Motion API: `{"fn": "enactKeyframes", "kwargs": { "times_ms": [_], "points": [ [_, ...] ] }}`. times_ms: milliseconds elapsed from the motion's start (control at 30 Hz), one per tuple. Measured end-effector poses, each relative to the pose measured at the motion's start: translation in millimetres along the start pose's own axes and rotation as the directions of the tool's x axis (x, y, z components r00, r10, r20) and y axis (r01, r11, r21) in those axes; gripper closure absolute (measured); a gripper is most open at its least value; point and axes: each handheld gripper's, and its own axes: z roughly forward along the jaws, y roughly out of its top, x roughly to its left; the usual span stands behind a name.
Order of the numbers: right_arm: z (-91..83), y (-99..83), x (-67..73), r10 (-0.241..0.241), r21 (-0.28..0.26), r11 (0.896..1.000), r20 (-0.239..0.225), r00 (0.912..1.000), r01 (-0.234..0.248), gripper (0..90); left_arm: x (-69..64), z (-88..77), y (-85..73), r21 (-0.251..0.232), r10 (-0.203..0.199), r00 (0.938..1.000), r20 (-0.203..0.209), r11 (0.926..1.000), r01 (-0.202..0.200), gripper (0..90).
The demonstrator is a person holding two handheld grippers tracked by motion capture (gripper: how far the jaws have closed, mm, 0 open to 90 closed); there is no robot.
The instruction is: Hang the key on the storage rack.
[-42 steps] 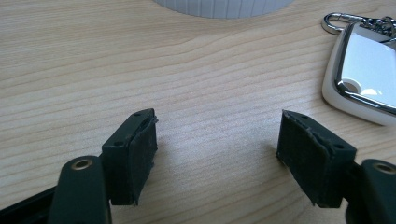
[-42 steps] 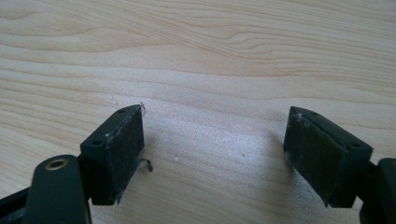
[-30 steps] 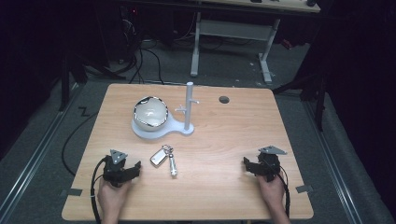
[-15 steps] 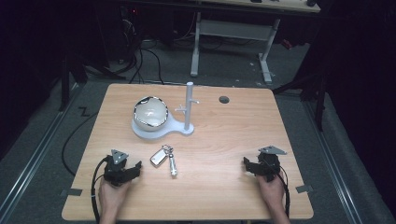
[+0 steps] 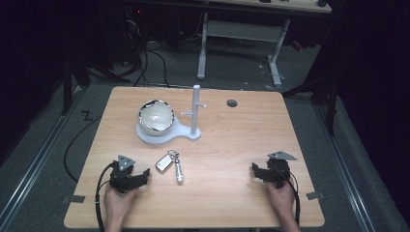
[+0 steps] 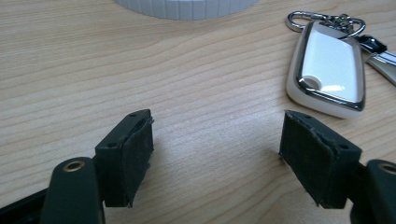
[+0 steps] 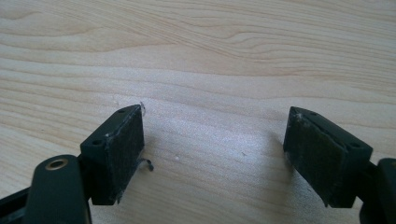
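Left gripper view: left gripper (image 6: 217, 140) sits low over the bench (image 6: 93, 70), jaws spread wide, having just been opening, with bare wood between the pads. White key fob (image 6: 329, 70) lies flat just ahead of the right-hand jaw, not touching it; its metal ring (image 6: 299, 18) points away from the camera. Curved edge of the white stand base (image 6: 187, 7) shows at the far side.

Right gripper view: right gripper (image 7: 212, 144) likewise low over bare wood, jaws spread, nothing between them.

High view: both grippers rest near the bench's near edge, each in a hand, the left gripper (image 5: 140, 176) toward the near left corner, the right gripper (image 5: 258, 171) toward the near right corner, well apart. Key fob (image 5: 165, 163) with a small metal key (image 5: 178, 170) lies near the left gripper, left of centre. Beyond it, the stand base (image 5: 186, 135) carries a round bowl (image 5: 155, 116) and an upright white post (image 5: 196, 108). Dark grommet hole (image 5: 232, 103) near the far edge.
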Motion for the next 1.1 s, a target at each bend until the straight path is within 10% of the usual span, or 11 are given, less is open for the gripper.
{"fn": "enactKeyframes", "kwargs": {
  "times_ms": [1100],
  "points": [
    [-0.1, -0.2, -0.2, -0.006, -0.001, 1.0, -0.002, 1.0, 0.006, 20.4, -20.0, -7.7, 8.1, -0.032, 0.039, 0.9963, 0.076, 0.9988, -0.037, 26.5]
  ]
}}
